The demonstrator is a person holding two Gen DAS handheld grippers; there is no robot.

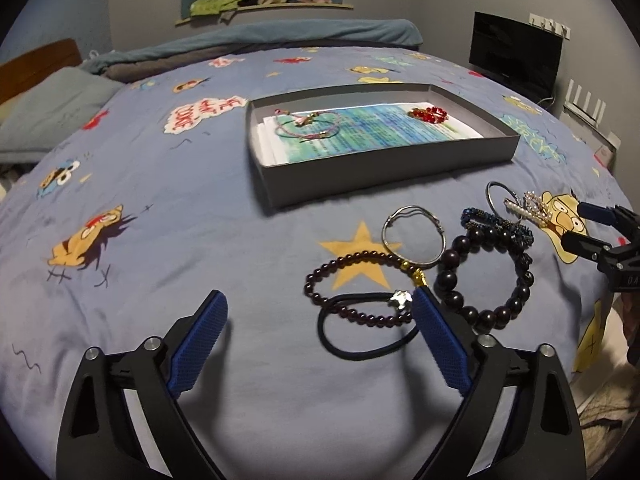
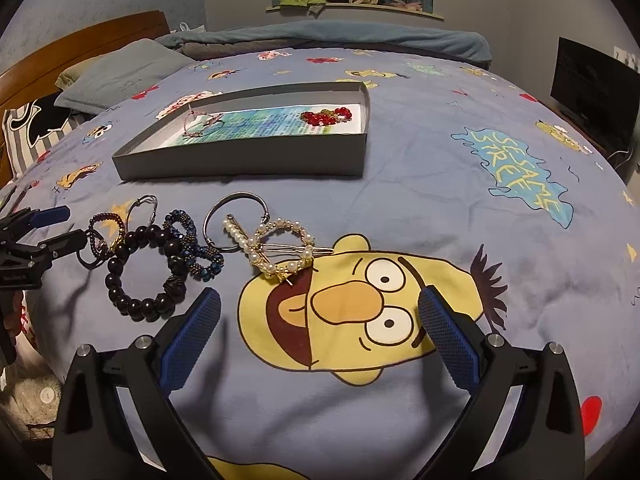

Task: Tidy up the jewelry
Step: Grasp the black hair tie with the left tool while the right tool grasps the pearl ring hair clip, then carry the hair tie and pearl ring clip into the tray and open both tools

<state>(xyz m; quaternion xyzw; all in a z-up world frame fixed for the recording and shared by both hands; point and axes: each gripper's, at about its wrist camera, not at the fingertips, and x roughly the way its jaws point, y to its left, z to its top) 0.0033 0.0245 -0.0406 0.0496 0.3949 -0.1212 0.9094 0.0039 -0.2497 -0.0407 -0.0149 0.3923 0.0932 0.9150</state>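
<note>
Where the bedspread shows: pearl hair clip (image 2: 280, 248), long axis left-right.

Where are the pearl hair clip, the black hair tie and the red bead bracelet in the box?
pearl hair clip (image 2: 280, 246): right wrist view, on its pearl ring.
black hair tie (image 1: 362, 354): left wrist view, on its near loop.
red bead bracelet (image 1: 428, 114): left wrist view, on its beads.

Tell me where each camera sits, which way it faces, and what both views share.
Left wrist: on the left hand-held gripper, angled down at the black hair tie; right hand-held gripper at the edge.
Right wrist: on the right one, above the bedsheet, near the pearl hair clip.
Shared: grey box, large-bead bracelet.
</note>
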